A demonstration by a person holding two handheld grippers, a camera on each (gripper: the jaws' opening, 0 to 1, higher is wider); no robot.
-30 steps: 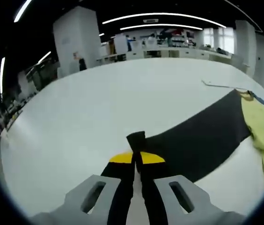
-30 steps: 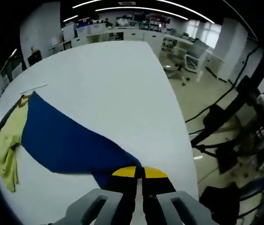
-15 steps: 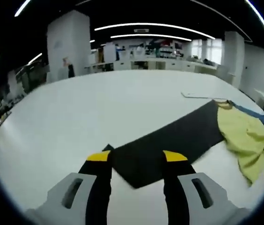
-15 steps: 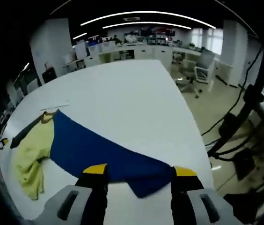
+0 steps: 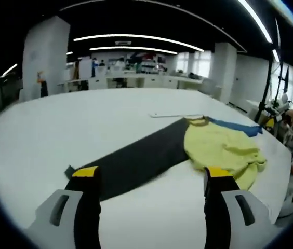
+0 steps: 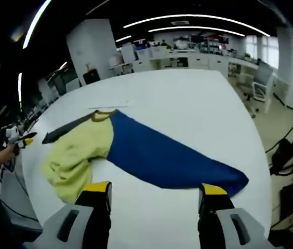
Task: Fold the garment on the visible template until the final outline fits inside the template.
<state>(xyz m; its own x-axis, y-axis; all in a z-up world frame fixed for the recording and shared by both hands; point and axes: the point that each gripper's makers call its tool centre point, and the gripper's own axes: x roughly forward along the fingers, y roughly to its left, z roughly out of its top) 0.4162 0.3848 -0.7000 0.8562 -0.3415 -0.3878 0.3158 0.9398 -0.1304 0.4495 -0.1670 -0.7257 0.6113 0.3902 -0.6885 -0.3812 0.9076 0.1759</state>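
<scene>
Garment: I am looking at a long-sleeved top [image 5: 220,148] lying spread on the white worktop [image 5: 84,119]; its yellow body [image 6: 79,153] is bunching in loose folds at the middle, and that body is my landmark.
Dark sleeve: a black sleeve [image 5: 136,161] is stretching flat away from the yellow body, reaching toward my left hand-held gripper in the left gripper view.
Blue sleeve: a blue sleeve [image 6: 170,158] is running out flat from the other side of the yellow body, its rounded end lying just ahead of my right hand-held gripper.
Collar: the neckline [image 6: 101,112] is sitting at the far edge of the yellow body, where the two sleeves are meeting.
Left hand-held gripper: my left hand-held gripper [image 5: 151,174] is hanging over the worktop with its jaws spread wide, holding nothing; the black sleeve's end is lying between them.
Right hand-held gripper: my right hand-held gripper [image 6: 156,189] is likewise standing wide apart and gripping nothing, near the blue sleeve.
Worktop edge: a thin pale strip [image 5: 175,115] is lying beyond the collar.
Surroundings: office desks [image 6: 188,54] are standing well beyond the yellow body.
</scene>
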